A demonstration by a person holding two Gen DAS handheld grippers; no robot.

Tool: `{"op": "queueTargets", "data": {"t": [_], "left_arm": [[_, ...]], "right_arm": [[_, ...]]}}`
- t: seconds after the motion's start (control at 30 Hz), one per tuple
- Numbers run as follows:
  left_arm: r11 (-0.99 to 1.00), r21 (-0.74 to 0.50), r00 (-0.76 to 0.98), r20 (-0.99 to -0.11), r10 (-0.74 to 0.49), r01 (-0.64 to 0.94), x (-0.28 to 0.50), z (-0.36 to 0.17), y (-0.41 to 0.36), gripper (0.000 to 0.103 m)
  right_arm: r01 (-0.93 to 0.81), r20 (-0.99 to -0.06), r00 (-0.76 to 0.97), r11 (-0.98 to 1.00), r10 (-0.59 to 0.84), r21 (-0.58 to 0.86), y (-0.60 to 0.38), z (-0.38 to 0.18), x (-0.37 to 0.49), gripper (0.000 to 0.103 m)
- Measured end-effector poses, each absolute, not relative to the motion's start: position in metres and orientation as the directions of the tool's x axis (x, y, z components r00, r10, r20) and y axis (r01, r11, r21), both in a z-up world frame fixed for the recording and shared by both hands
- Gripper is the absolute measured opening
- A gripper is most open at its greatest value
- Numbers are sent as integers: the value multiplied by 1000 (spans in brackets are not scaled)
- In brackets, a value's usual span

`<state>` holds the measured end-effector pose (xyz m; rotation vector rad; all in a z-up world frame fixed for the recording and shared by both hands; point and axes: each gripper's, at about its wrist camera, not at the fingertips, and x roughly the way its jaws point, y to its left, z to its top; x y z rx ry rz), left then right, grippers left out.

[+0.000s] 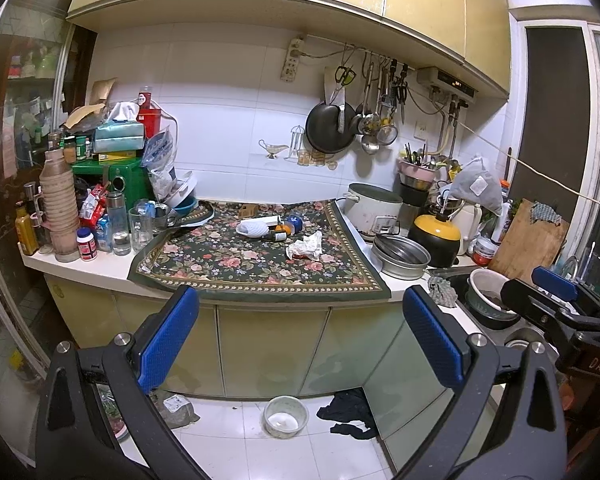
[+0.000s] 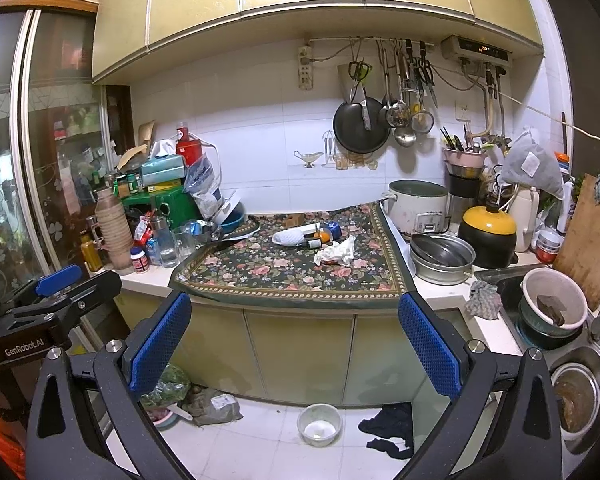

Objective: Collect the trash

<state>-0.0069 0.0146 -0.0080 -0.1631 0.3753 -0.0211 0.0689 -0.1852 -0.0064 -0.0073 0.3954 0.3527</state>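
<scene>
A crumpled white paper wad lies on the floral cloth on the counter. Behind it lie a white foam net sleeve, a small dark bottle, an orange thing and a blue lid. My left gripper is open and empty, well back from the counter. My right gripper is open and empty too, level with the cupboard doors. Each gripper shows at the edge of the other's view.
Clutter of bottles, glasses and a green box fills the counter's left. A rice cooker, steel pans and a yellow-lidded pot stand right. A sink holds bowls. On the floor lie a plastic bowl, dark cloth and bags.
</scene>
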Motion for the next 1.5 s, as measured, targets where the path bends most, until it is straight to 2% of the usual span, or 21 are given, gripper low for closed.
{"op": "queueTargets", "data": {"t": [0.4, 0.77, 1.0, 1.3, 1.5], "left_arm": [[988, -155, 926, -376, -42, -18, 6, -12, 21, 102], [988, -148, 918, -397, -22, -41, 51, -7, 15, 102], [987, -134, 910, -413, 22, -84, 102, -1, -1, 102], [985, -125, 891, -451, 50, -119, 185, -12, -12, 102], [983, -137, 864, -502, 37, -122, 256, -38, -2, 96]], "right_arm": [[-345, -400, 849, 936, 344, 73, -175, -13, 81, 103], [-350, -406, 841, 932, 357, 94, -189, -13, 116, 103], [-335, -413, 846, 939, 339, 85, -205, -14, 151, 103], [-304, -470, 834, 952, 289, 46, -225, -30, 218, 103], [-281, -501, 824, 959, 263, 43, -222, -44, 266, 103]]}}
